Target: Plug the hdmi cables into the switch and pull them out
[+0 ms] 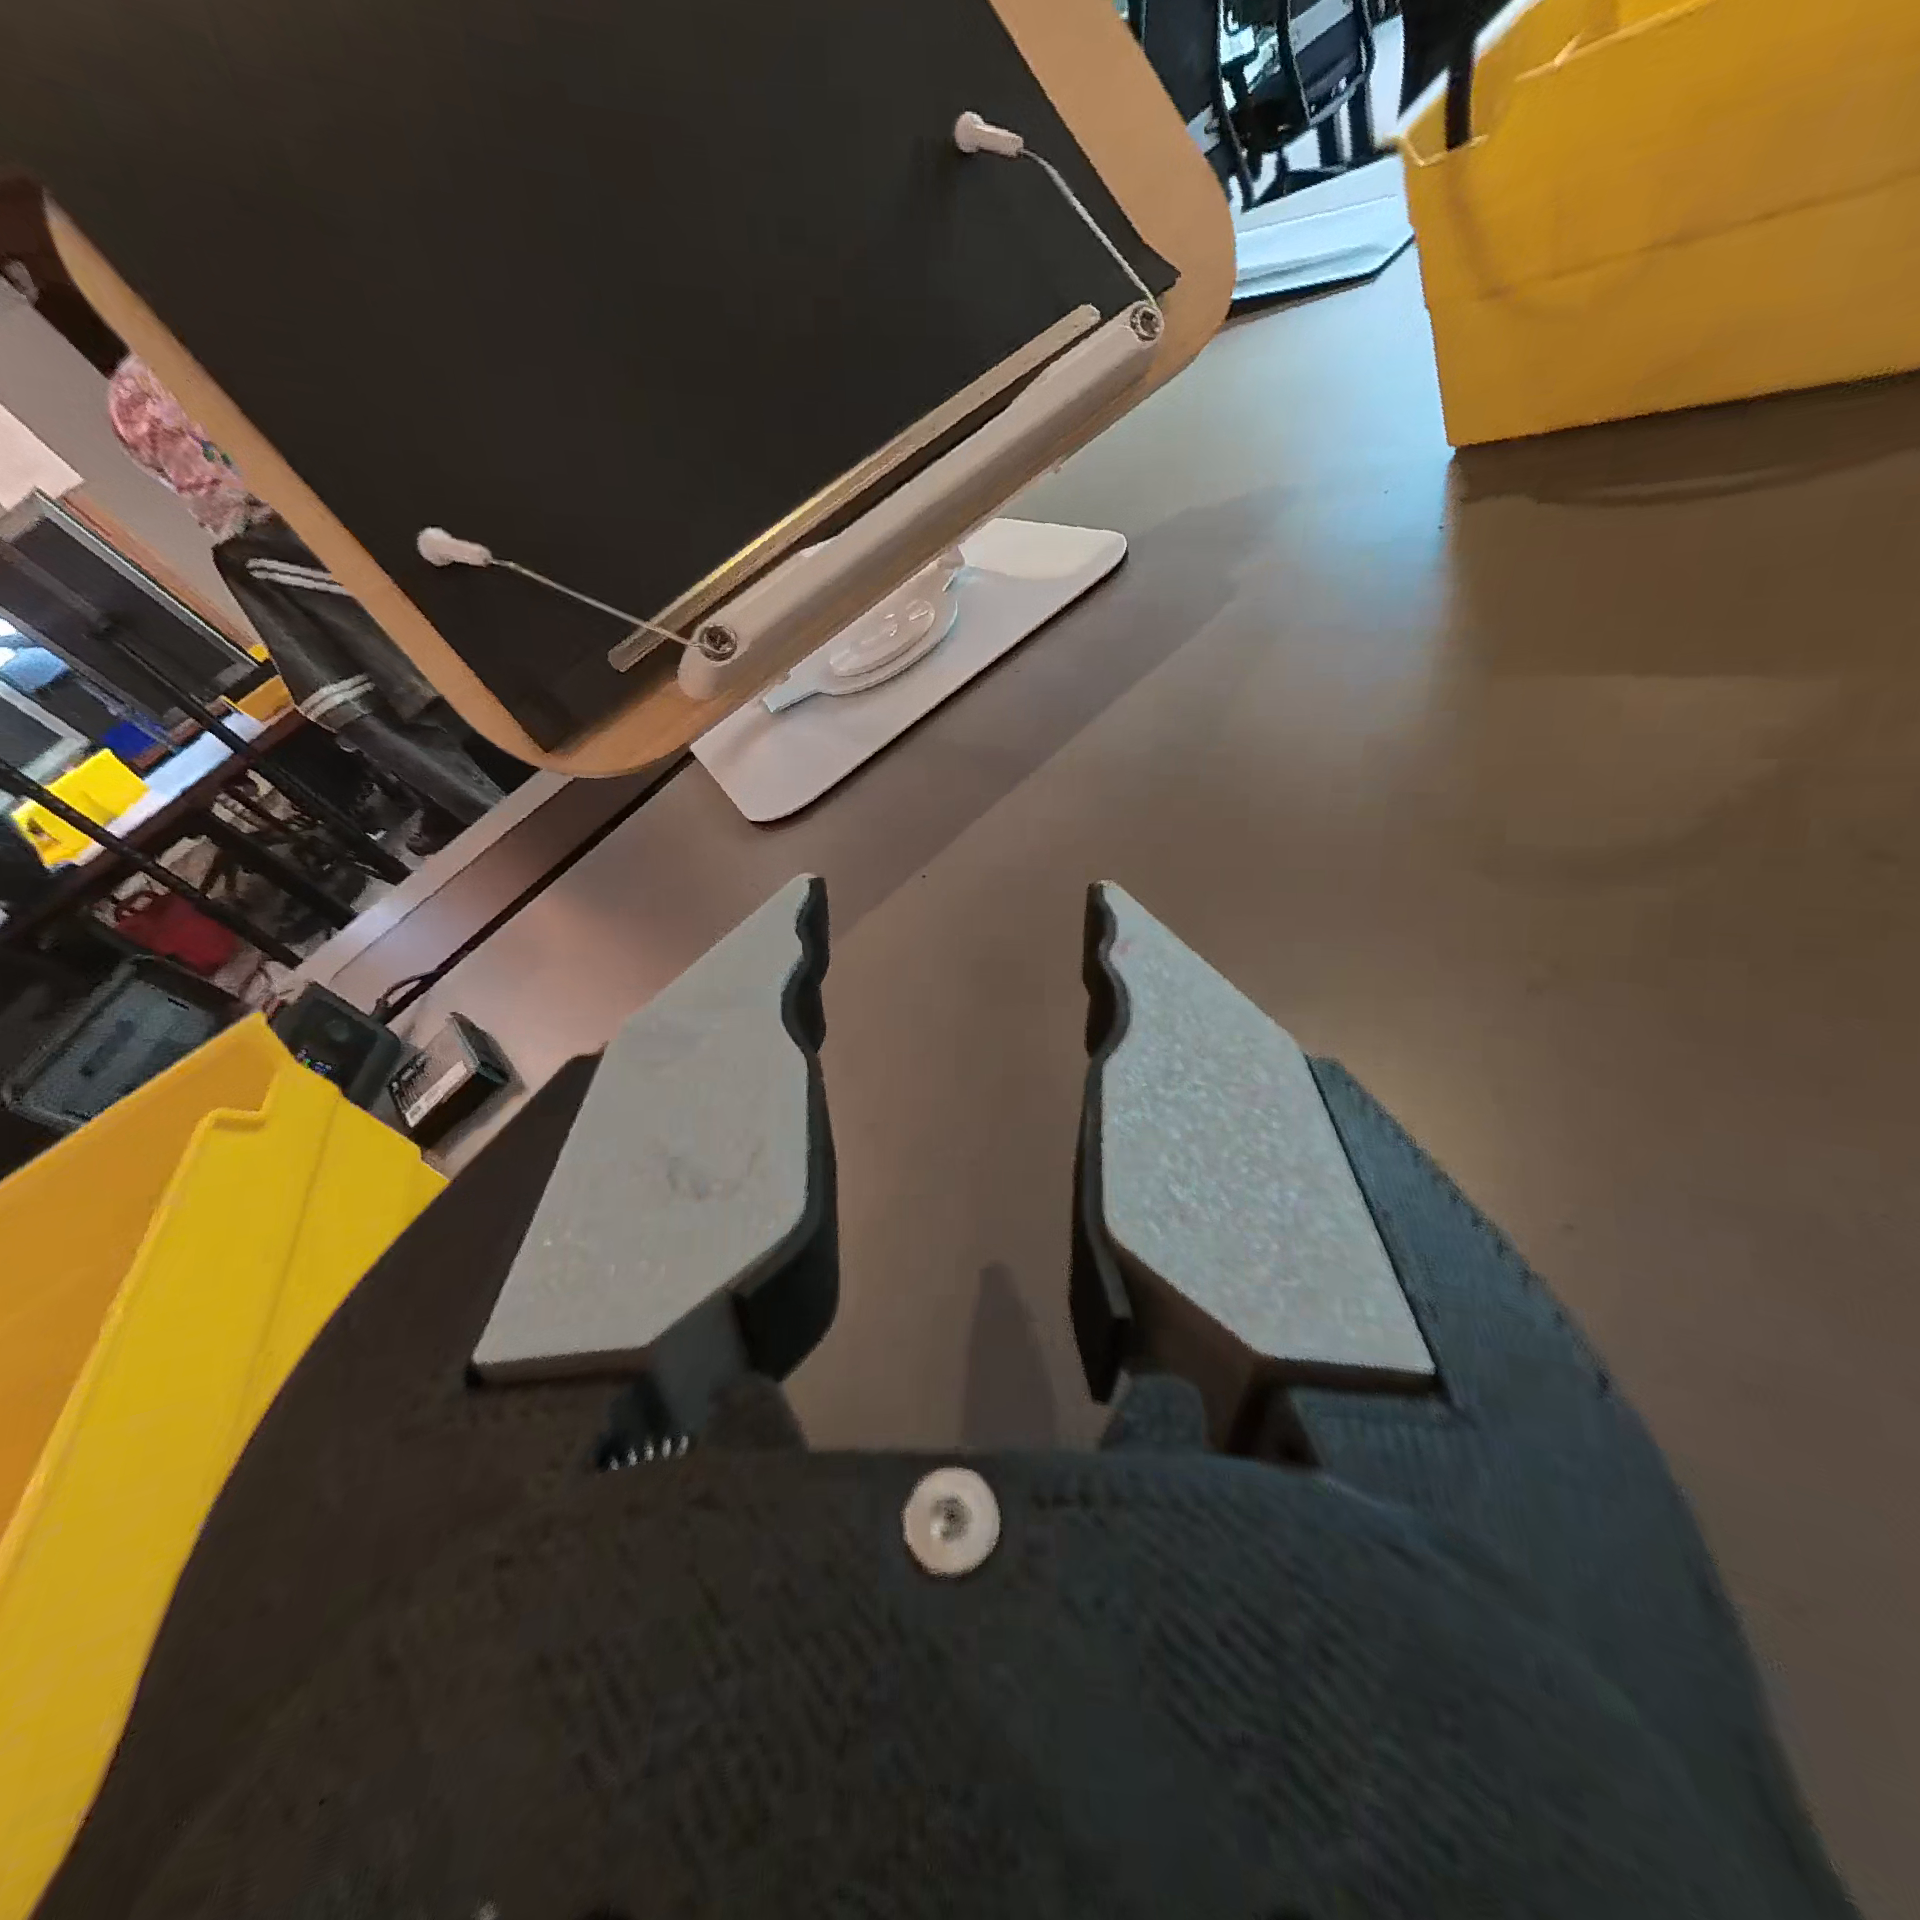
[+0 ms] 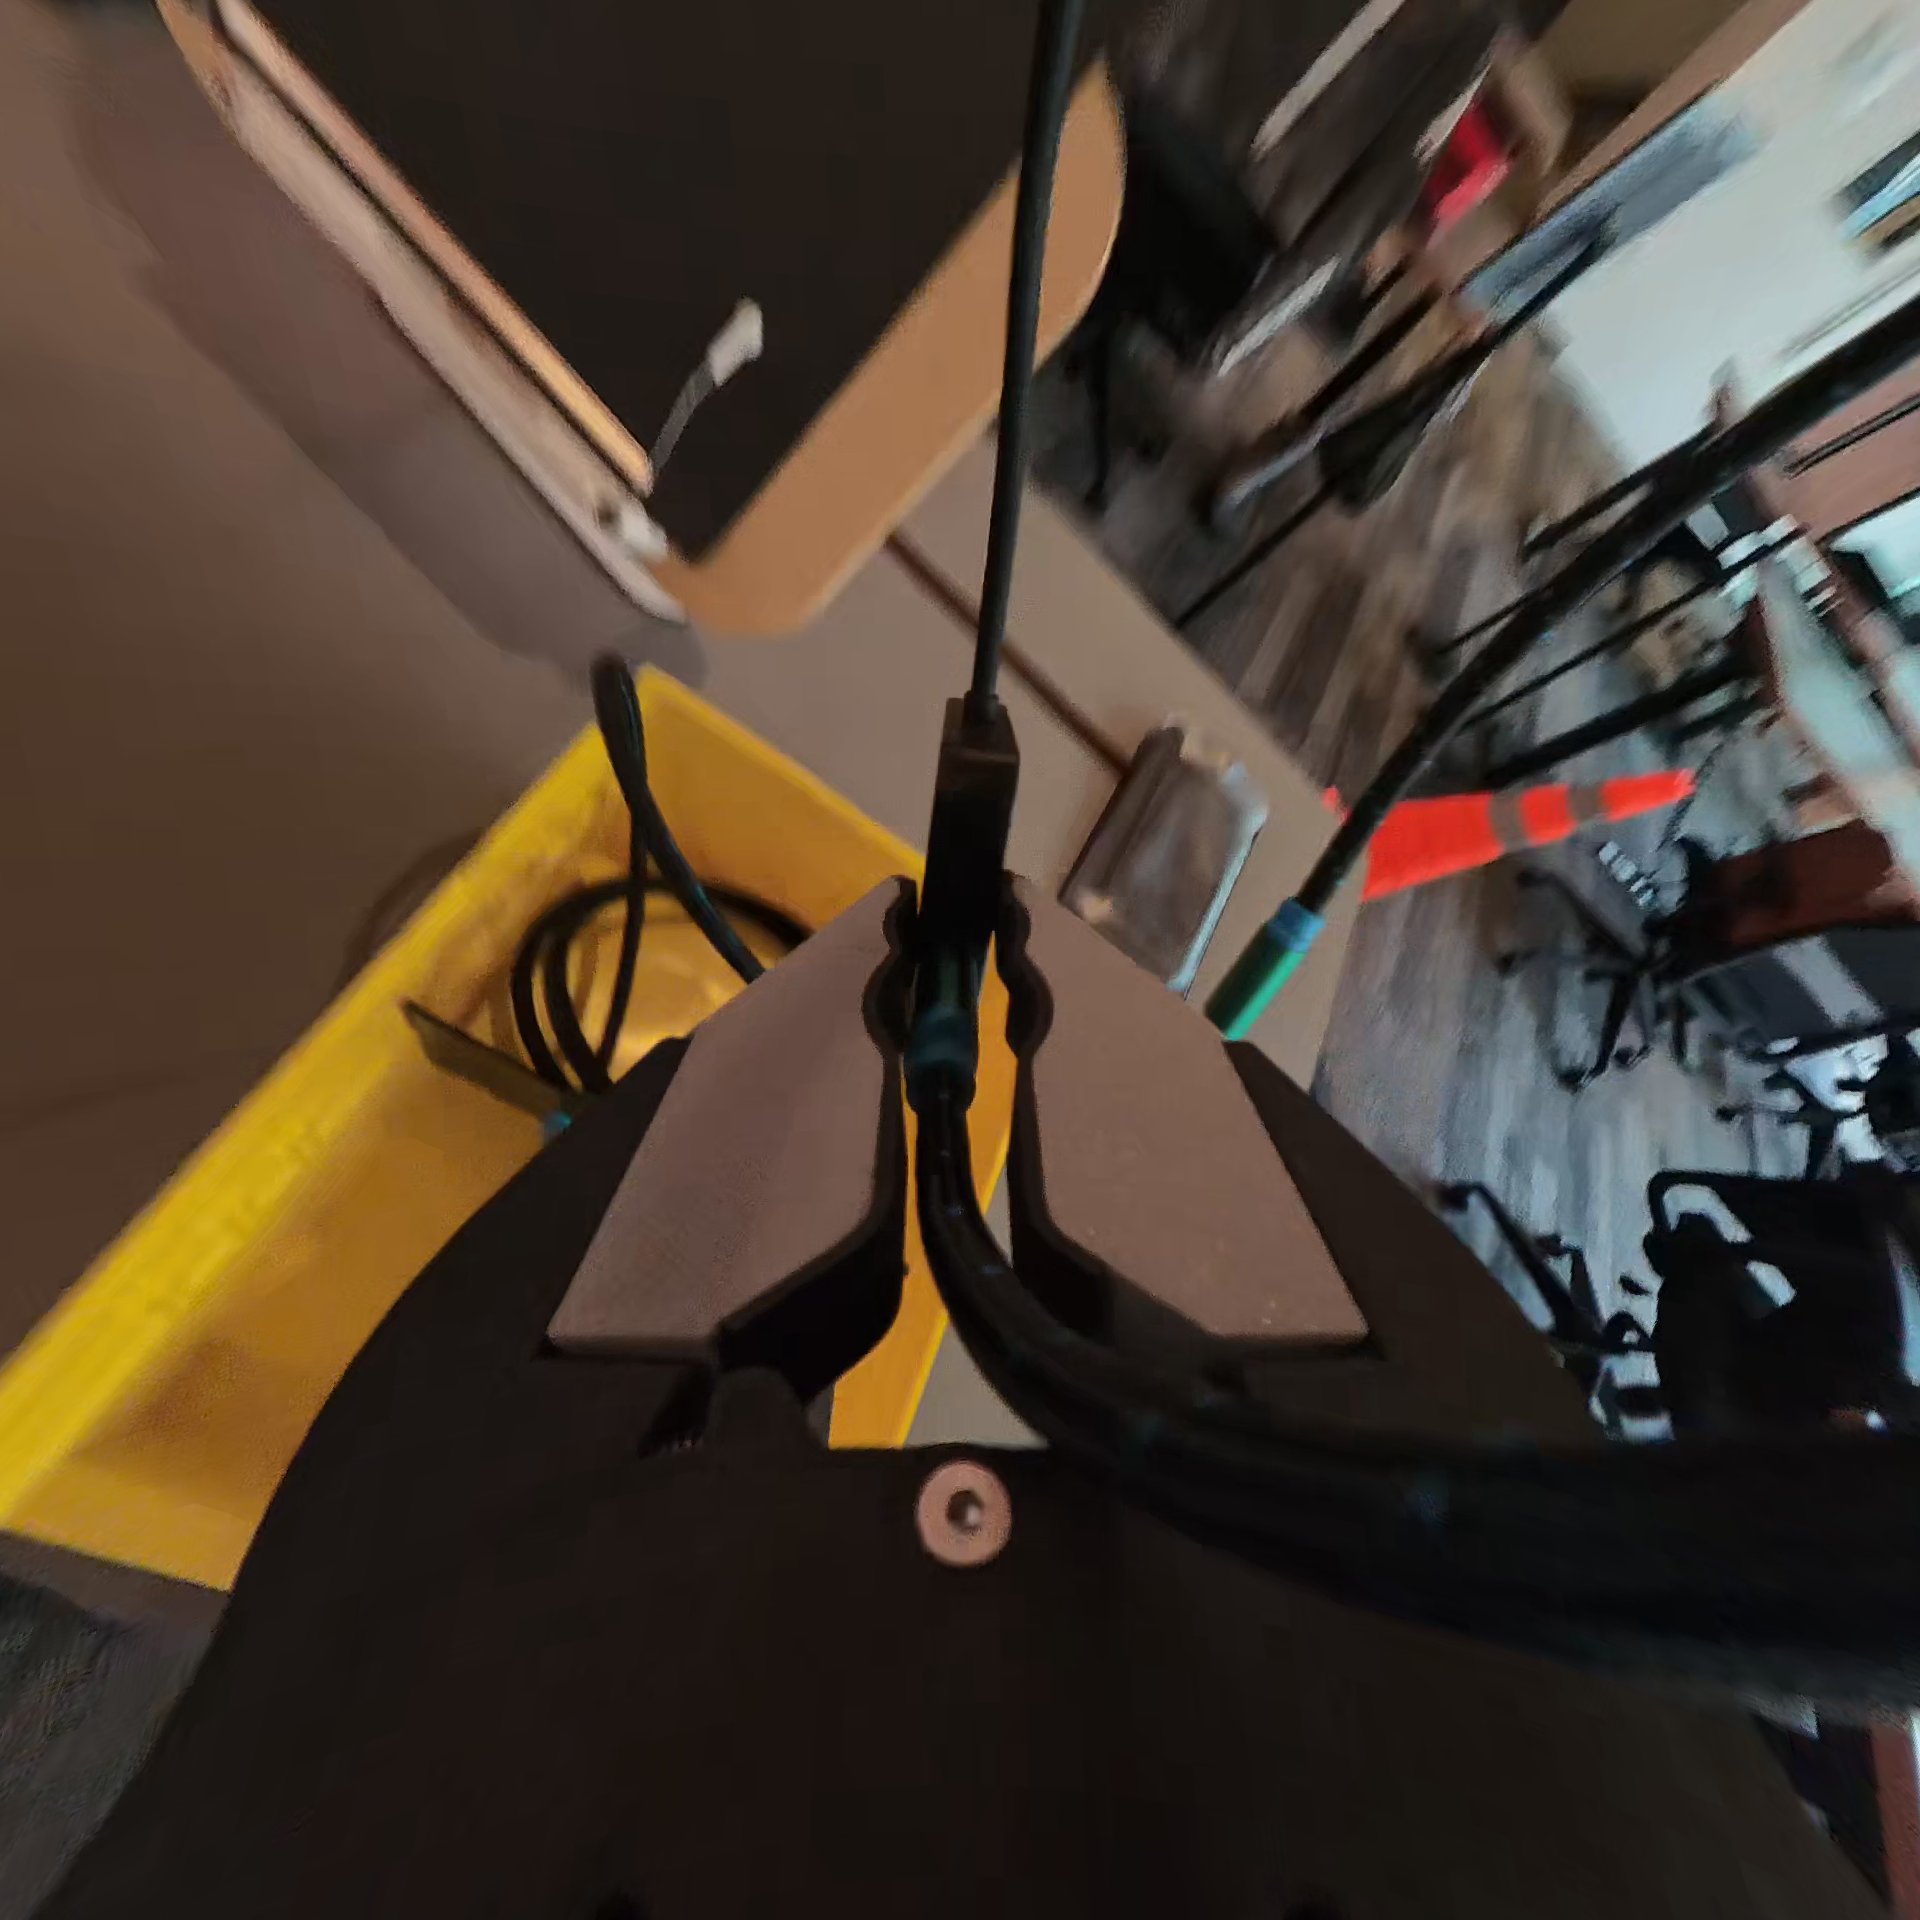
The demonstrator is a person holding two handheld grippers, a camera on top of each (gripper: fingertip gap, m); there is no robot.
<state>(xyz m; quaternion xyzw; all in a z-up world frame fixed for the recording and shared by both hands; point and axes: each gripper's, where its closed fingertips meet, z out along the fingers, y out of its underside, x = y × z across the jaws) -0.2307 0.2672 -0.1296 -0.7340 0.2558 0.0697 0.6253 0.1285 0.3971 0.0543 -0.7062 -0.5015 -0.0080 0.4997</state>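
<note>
In the right wrist view my right gripper [image 2: 961,920] is shut on a black HDMI cable plug [image 2: 940,1013]. Its thick black cable [image 2: 1195,1382] runs back to the lower right. Just past the fingertips a black connector block [image 2: 974,790] stands in line with the plug, and a thin black cable [image 2: 1023,364] rises from it. I cannot tell whether the two are joined. Another cable with a green end [image 2: 1262,966] hangs to the right. My left gripper [image 1: 956,920] is open and empty, low over the brown table [image 1: 1403,831].
A yellow bin [image 2: 312,1174] holding a coiled black cable [image 2: 566,987] lies under the right gripper, beside a silvery box [image 2: 1169,868]. A black board on a white stand [image 1: 904,665] faces the left gripper. Yellow bins [image 1: 1662,260] [image 1: 156,1299] flank it. Two small black devices [image 1: 442,1081] sit at the table's left edge. About 45 cm separates my left fingertips from my right.
</note>
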